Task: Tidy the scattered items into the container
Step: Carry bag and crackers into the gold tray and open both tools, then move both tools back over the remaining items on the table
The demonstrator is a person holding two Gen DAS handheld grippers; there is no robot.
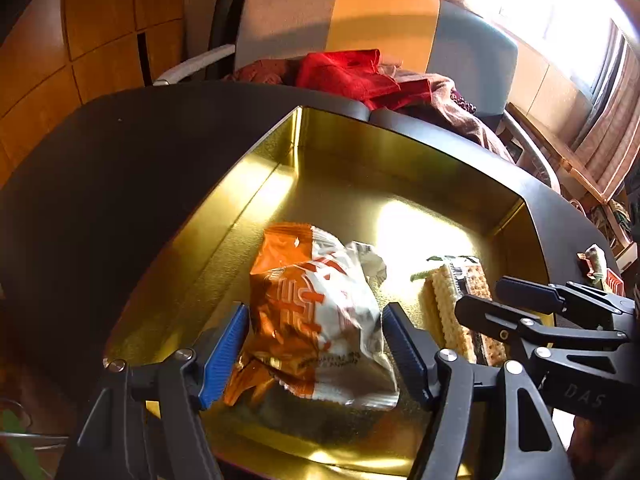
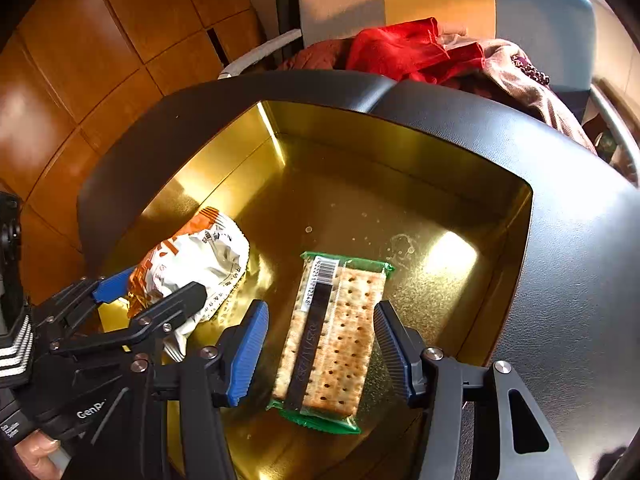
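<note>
Gold tin (image 2: pixel 460 168) sits on black counter (image 2: pixel 580 280), 2 items inside. Orange-white snack bag (image 1: pixel 316 320) lies at tin's left side, betw. left gripper (image 1: pixel 316 344) jaws, wide open, pads not touching it. Cracker pack (image 2: pixel 332 340) lies mid-tin, betw. right gripper (image 2: pixel 320 352) jaws, also wide open, gaps both sides.

A black leather-look surface (image 2: pixel 568 280) fills the foreground. Behind it stands a chair (image 1: pixel 384 20) with grey, yellow and blue upholstery panels, its seat piled with red cloth (image 2: pixel 416 52) and brownish garments (image 2: pixel 532 84). Wooden cabinet panels (image 2: pixel 120 40) line the left, and sunlit curtains (image 1: pixel 608 128) hang at right.
</note>
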